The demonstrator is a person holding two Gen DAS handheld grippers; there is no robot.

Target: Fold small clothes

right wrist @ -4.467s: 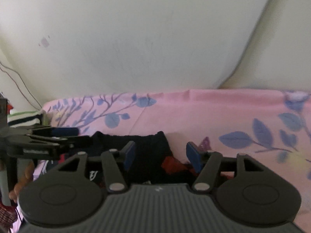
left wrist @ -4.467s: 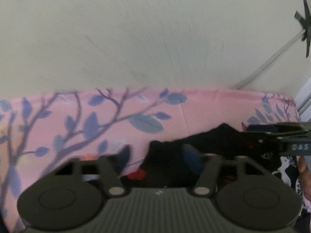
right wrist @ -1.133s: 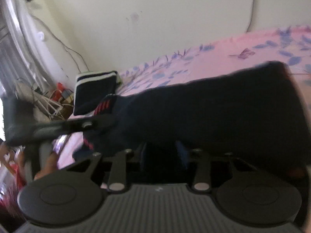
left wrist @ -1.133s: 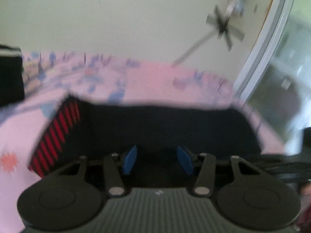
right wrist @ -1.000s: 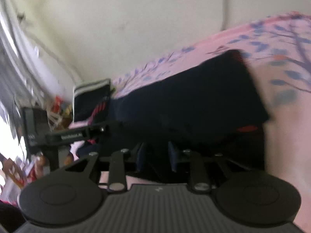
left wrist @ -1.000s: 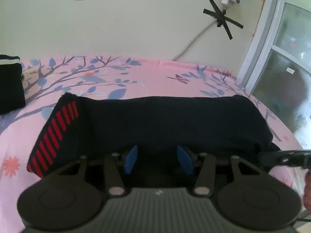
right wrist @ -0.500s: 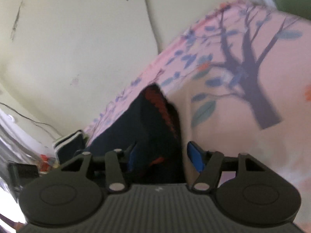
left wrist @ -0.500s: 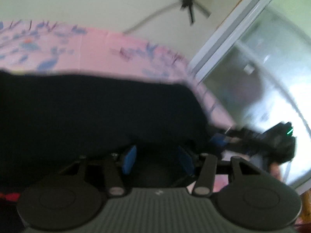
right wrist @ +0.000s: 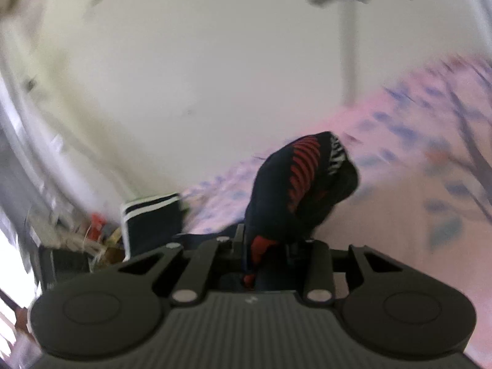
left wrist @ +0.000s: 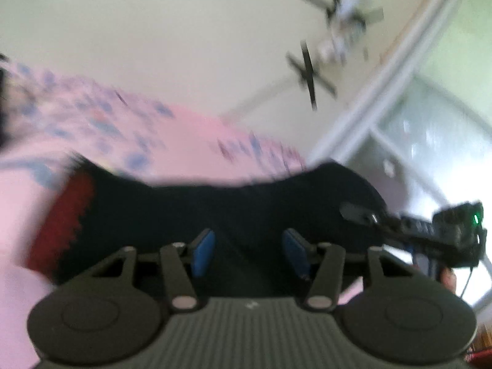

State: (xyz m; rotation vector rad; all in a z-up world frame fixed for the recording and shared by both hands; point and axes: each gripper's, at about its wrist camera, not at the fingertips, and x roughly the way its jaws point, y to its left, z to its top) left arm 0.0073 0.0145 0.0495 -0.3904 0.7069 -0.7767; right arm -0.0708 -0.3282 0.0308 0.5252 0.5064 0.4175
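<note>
A dark navy garment with red stripes [left wrist: 215, 203] lies stretched across the pink floral bed sheet [left wrist: 172, 141]. My left gripper [left wrist: 249, 252] is open just over its near edge, blue pads apart. My right gripper [right wrist: 270, 252] is shut on the garment's end, which hangs bunched with red stripes [right wrist: 301, 181] showing. In the left wrist view the right gripper [left wrist: 363, 212] grips the garment's right end. Both views are motion-blurred.
A folded dark item with white stripes [right wrist: 150, 218] sits at the bed's far edge beside clutter [right wrist: 89, 240]. A cream wall [left wrist: 184, 46] with taped cables runs behind the bed. A window frame [left wrist: 384, 77] stands at the right.
My right gripper closed on the garment's end and lifted it, bunching the cloth. The left gripper stays open and swung left, bringing the red-striped end back into its view.
</note>
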